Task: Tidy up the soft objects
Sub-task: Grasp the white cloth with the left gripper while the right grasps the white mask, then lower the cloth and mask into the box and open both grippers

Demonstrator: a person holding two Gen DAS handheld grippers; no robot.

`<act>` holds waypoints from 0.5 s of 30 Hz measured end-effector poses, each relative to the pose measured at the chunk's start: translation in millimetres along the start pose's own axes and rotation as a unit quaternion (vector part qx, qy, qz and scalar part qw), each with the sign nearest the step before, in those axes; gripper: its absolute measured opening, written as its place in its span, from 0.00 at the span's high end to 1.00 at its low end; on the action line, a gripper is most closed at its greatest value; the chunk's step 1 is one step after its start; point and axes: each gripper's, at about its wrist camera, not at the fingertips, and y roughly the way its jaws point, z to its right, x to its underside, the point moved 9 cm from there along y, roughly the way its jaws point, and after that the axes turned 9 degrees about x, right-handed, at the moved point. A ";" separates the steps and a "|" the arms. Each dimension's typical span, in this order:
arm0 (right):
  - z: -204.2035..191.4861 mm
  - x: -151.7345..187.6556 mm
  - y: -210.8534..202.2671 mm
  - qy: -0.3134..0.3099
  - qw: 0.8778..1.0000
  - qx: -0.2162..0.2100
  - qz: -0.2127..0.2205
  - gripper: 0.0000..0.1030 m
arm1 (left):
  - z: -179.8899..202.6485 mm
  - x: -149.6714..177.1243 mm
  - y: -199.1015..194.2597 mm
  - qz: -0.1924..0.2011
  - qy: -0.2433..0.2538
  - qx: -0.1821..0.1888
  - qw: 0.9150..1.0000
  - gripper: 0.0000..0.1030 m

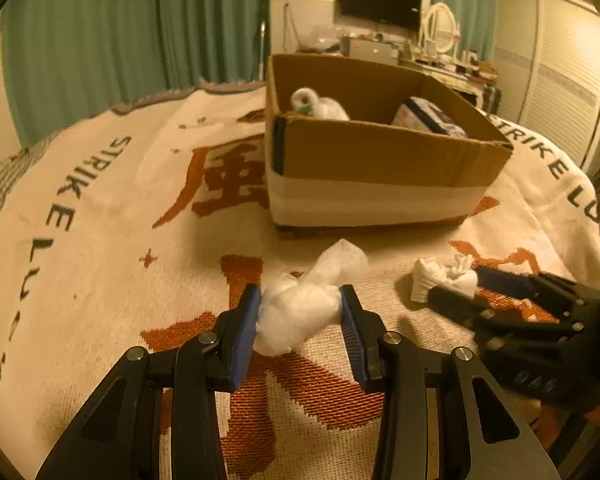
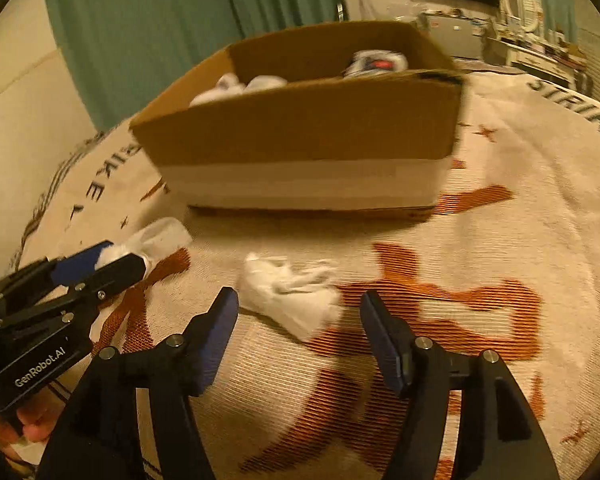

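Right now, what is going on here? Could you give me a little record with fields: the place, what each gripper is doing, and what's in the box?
setting: patterned blanket on a bed
left gripper: closed on a crumpled clear plastic bag
right gripper: open, with a white cloth bundle lying on the blanket between its fingers
container: open cardboard box beyond both grippers
inside the box: a white soft item and a printed packet
left to do: bag and bundle are both outside the box

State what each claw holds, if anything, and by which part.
The left claw grips the white plastic bag at its bunched near end. The right claw stands open and holds nothing; a white cloth lies ahead.
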 end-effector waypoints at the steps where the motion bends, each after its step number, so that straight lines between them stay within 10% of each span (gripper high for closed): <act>1: -4.6 0.6 4.2 -0.007 1.000 0.002 -0.003 0.35 | -3.0 1.0 -0.8 0.000 -0.003 -0.001 1.000 0.62; 15: 10.7 -4.7 -38.1 -0.003 0.998 0.022 0.054 0.53 | 15.0 12.3 -19.3 -0.013 0.031 -0.021 0.999 0.62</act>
